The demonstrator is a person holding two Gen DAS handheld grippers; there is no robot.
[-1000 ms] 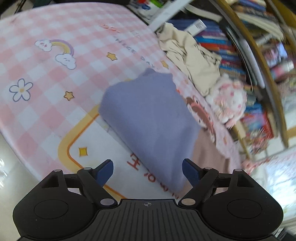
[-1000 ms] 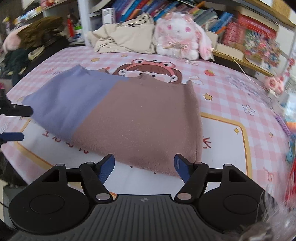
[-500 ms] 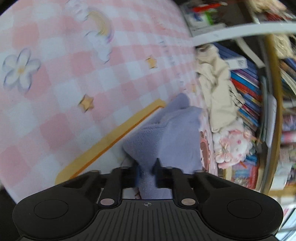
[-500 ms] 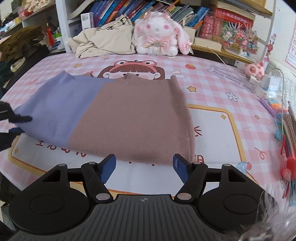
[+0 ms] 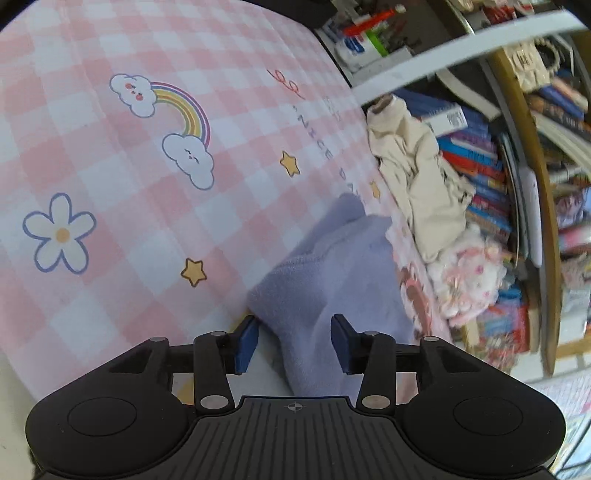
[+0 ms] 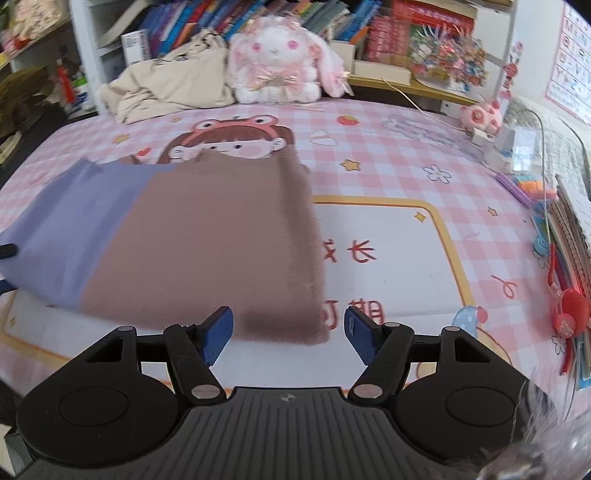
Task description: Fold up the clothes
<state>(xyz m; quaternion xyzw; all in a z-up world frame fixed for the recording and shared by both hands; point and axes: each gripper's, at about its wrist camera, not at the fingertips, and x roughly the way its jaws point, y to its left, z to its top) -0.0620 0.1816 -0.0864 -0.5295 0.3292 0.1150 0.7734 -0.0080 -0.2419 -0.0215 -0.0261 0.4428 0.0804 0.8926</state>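
Note:
A folded garment, lilac at one end (image 6: 74, 221) and brown at the other (image 6: 221, 236), lies flat on the pink checked cloth (image 6: 406, 155). My left gripper (image 5: 293, 341) is open, its blue pads either side of the lilac end's edge (image 5: 332, 280). My right gripper (image 6: 286, 336) is open at the brown end's near right corner, just above the cloth. The left gripper's fingertips (image 6: 7, 251) show at the left edge of the right wrist view.
A crumpled cream garment (image 6: 166, 88) and a pink plush rabbit (image 6: 277, 62) sit at the far edge against bookshelves (image 6: 332, 22). Pens, a notebook and red items (image 6: 565, 280) lie along the right side. The cloth's edge drops off near my left gripper (image 5: 22, 350).
My left gripper shut on the lilac edge half a second ago and has now opened again. My right gripper moved closer to the brown end's near corner.

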